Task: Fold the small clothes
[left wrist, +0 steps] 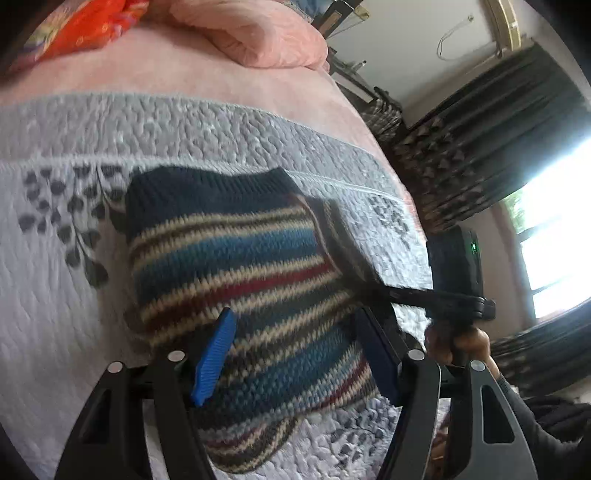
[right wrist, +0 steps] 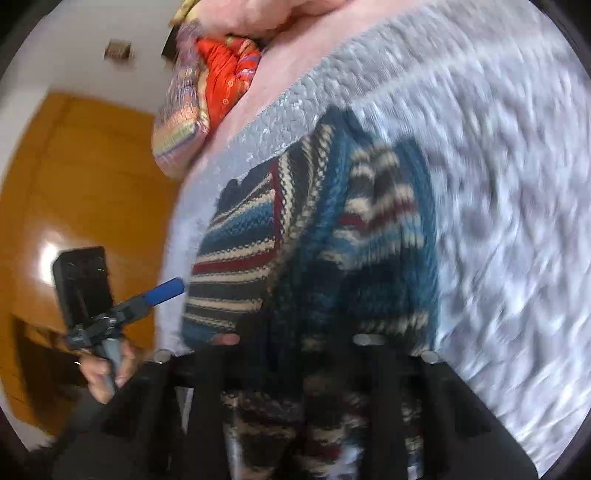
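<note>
Left wrist view shows a striped knit sweater (left wrist: 236, 266) lying on a grey quilted bedspread (left wrist: 207, 129) over a pink bed (left wrist: 177, 74), with a pink pillow (left wrist: 251, 33) and an orange bundle (left wrist: 85, 26) beyond. Dark curtains (left wrist: 491, 147) flank a bright window (left wrist: 557, 229). The left gripper (left wrist: 295, 365) stands with jaws wide above the sweater. The right gripper (right wrist: 295, 369) is blurred; its jaws cannot be told. An orange wooden door (right wrist: 74, 192) shows.

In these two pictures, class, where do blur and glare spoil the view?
Left wrist view: the window is blown out white, while the striped knitted sweater is only slightly soft. Right wrist view: motion blur smears the grey quilted bedspread, and glare marks the orange wooden door.
</note>
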{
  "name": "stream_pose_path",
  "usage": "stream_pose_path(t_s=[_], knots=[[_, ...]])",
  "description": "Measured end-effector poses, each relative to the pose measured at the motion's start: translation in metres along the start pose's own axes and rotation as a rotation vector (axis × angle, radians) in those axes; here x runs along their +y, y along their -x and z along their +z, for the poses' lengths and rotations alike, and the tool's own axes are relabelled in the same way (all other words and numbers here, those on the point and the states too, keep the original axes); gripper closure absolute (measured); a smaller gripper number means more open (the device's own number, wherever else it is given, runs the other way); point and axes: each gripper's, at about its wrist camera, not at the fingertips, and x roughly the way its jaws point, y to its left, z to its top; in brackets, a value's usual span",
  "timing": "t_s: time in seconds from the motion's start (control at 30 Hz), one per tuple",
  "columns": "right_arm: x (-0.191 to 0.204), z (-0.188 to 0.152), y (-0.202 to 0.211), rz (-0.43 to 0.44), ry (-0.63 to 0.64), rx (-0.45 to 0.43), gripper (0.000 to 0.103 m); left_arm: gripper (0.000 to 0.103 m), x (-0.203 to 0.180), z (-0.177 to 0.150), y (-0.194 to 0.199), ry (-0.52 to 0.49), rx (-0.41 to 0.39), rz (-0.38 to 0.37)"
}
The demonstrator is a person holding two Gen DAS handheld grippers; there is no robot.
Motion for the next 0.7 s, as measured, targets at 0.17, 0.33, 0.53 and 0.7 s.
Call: stream_pose_path(t_s=[0.17,0.33,0.53,0.7], knots=[[-0.033,-0.004,0.015,-0.062,-0.091,-0.093,0.078,0.035,0.008,-0.012,-0.006,0.030,-0.004,-0.084],[-0.032,-0.013,0.041,-0.013,-0.105,-0.151,0.053,0.032,0.009,-0.011,-0.016,0.040,0.015,-0.105],[-0.016,-0.016,0.032,0.014,-0.082,-0.003,0.051,0.034,0.000,-0.008,-0.007,0.063,0.025,-0.265],[-0.003,-0.015,0.034,-0.058,0.007,-0.049,0.088,0.034,-0.005,-0.013,-0.039,0.052,0.146,-0.249]])
